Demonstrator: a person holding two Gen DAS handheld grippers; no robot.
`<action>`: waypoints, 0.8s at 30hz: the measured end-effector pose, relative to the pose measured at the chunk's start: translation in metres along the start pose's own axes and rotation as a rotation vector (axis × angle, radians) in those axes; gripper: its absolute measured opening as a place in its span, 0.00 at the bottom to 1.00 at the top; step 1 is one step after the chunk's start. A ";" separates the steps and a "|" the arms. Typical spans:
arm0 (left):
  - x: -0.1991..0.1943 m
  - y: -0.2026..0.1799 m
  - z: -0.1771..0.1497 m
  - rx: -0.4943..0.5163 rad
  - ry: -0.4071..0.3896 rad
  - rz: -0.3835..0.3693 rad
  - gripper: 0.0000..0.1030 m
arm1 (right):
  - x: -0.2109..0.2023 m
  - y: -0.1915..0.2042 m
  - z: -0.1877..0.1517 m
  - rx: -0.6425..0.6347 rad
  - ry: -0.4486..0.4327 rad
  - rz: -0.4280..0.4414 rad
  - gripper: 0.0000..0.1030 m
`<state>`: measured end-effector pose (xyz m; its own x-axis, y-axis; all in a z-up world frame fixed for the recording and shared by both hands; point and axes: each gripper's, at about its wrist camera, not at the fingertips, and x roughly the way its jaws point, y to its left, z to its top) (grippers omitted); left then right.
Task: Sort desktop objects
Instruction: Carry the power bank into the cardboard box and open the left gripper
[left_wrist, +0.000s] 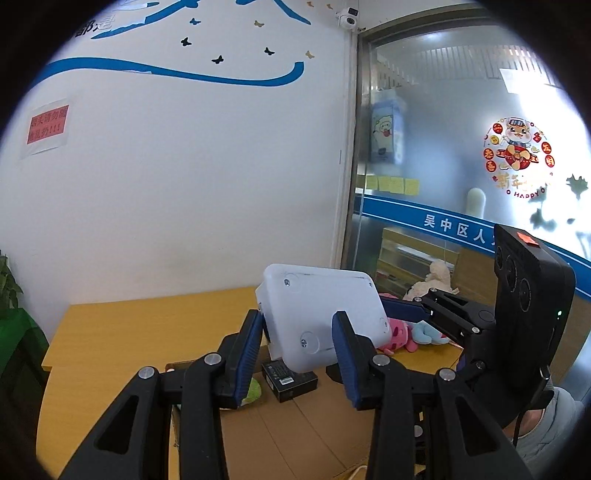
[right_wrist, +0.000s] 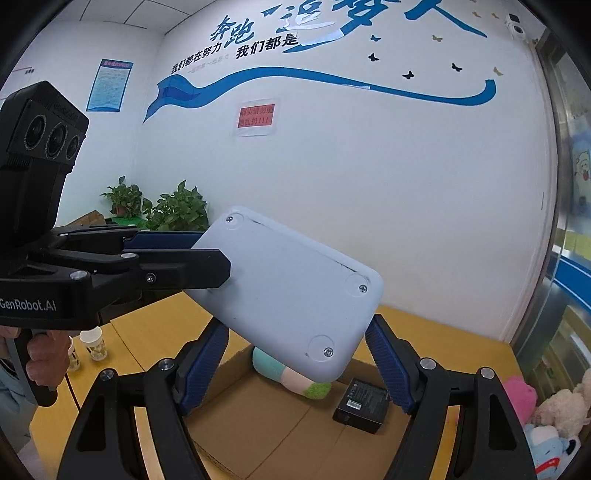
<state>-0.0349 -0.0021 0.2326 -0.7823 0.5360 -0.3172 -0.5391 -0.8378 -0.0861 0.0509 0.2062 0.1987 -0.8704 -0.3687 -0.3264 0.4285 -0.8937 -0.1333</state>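
Note:
A flat white plastic case (left_wrist: 321, 310) (right_wrist: 288, 288) with screws at its corners hangs tilted in the air above an open cardboard box (right_wrist: 258, 424). My left gripper (left_wrist: 299, 321) is shut on its left end; in the right wrist view the left gripper (right_wrist: 210, 251) pinches that end, with one finger on the case's face and one behind it. My right gripper (right_wrist: 295, 326) holds the lower right corner, and its fingers (right_wrist: 384, 354) press against the case's edges. In the left wrist view the right gripper (left_wrist: 406, 314) reaches in from the right.
Inside the cardboard box lie a small black box (right_wrist: 364, 404) (left_wrist: 290, 380) and a pastel plush toy (right_wrist: 291, 376). Pink and blue plush toys (left_wrist: 402, 336) sit on the yellow table (left_wrist: 129, 332) at the right. Paper cups (right_wrist: 94, 343) stand at the left, and the white wall is close behind.

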 end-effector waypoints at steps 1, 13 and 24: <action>0.006 0.007 -0.001 -0.012 0.007 0.004 0.37 | 0.011 -0.002 0.001 0.003 0.004 0.009 0.73; 0.133 0.105 -0.079 -0.229 0.285 0.014 0.37 | 0.179 -0.020 -0.059 0.113 0.266 0.111 0.73; 0.206 0.132 -0.169 -0.378 0.579 0.024 0.37 | 0.289 -0.020 -0.167 0.231 0.628 0.234 0.73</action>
<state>-0.2147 -0.0202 -0.0036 -0.4436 0.4628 -0.7675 -0.2958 -0.8840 -0.3621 -0.1686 0.1602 -0.0491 -0.4270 -0.4028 -0.8096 0.4642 -0.8660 0.1860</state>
